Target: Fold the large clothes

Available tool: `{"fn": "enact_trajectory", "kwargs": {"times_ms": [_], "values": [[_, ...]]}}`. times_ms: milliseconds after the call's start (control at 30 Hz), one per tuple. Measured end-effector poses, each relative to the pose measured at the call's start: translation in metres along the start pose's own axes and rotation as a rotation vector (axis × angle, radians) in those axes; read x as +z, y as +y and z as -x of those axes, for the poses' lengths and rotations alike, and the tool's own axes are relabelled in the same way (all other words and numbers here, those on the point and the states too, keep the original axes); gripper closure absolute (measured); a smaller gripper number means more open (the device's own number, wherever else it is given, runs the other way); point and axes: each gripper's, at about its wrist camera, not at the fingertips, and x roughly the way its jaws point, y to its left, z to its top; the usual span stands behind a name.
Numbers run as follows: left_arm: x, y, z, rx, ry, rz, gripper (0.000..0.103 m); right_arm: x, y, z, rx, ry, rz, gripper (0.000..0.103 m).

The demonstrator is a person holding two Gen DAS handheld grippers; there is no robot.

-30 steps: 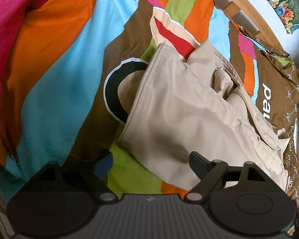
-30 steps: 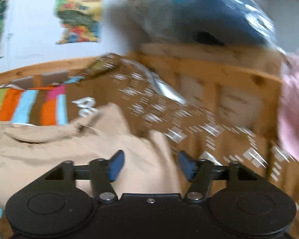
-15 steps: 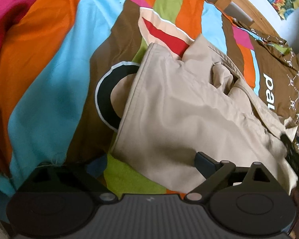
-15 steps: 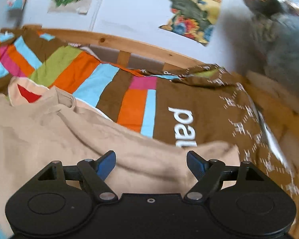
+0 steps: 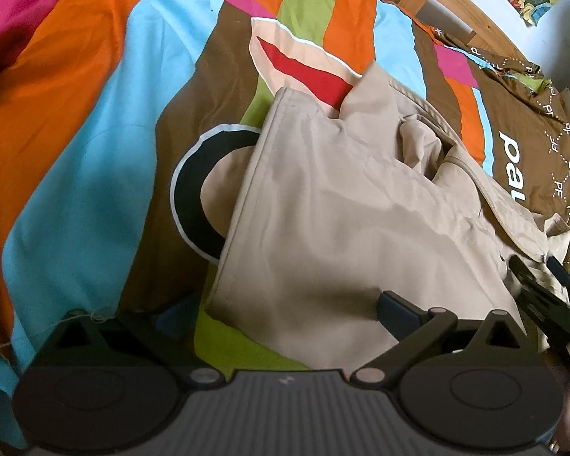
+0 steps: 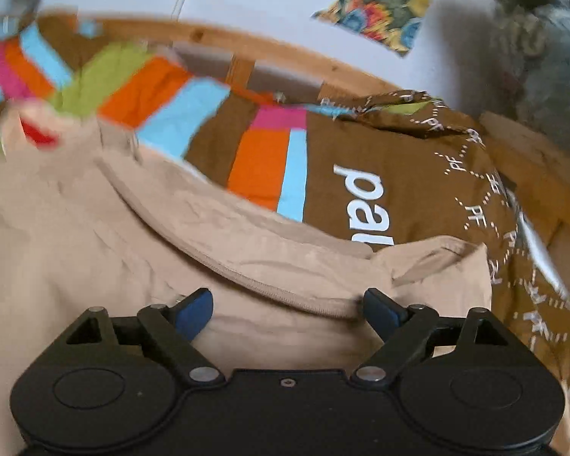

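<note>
While the crumpled beige cotton garment (image 5: 342, 220) lies part-folded on the striped multicoloured bedspread (image 5: 95, 144), both tools seem poised for the next grab. The left gripper (image 5: 285, 309) gapes wide over its near hem, holding nothing; the right gripper (image 6: 287, 306) spreads wide above the seamed edge, contact unclear through blur.

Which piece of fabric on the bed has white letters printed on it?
The brown fabric by the wooden frame; the beige garment near the grippers is plain.

Matt beige cloth garment (image 5: 342, 220) on a smooth printed fabric cover (image 5: 95, 144), by a wooden frame (image 6: 285, 53)
</note>
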Motion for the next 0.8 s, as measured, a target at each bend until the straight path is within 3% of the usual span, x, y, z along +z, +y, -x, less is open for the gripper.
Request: {"fn": "enact_trajectory", "kwargs": {"times_ms": [167,300,400,467,533,567,667,800], "values": [[0.002,0.011,0.007,-0.050,-0.016,0.081,0.003,-0.013,0.002,0.060,0.005,-0.058,-0.074,0.011],[0.005,0.022,0.011,-0.080,-0.031,0.158,0.013,-0.027,0.017,0.086,0.047,-0.077,-0.008,0.006],[0.005,0.026,0.010,-0.085,-0.027,0.183,0.026,-0.038,0.026,0.073,0.041,-0.023,0.034,0.005],[0.004,0.027,0.011,-0.098,-0.023,0.183,0.040,-0.043,0.021,0.062,0.066,0.016,-0.026,0.004],[0.002,0.025,0.012,-0.100,-0.018,0.176,0.046,-0.048,0.019,0.057,0.064,0.011,-0.057,0.001],[0.001,0.023,0.013,-0.096,-0.021,0.167,0.053,-0.051,0.019,0.056,0.068,0.005,-0.063,0.001],[0.000,0.016,0.019,-0.066,-0.037,0.119,0.070,-0.057,0.018,0.056,0.075,-0.005,-0.084,0.001],[-0.006,-0.004,0.033,-0.026,-0.093,0.006,0.084,-0.058,0.017,0.056,0.076,-0.007,-0.088,0.001]]}}
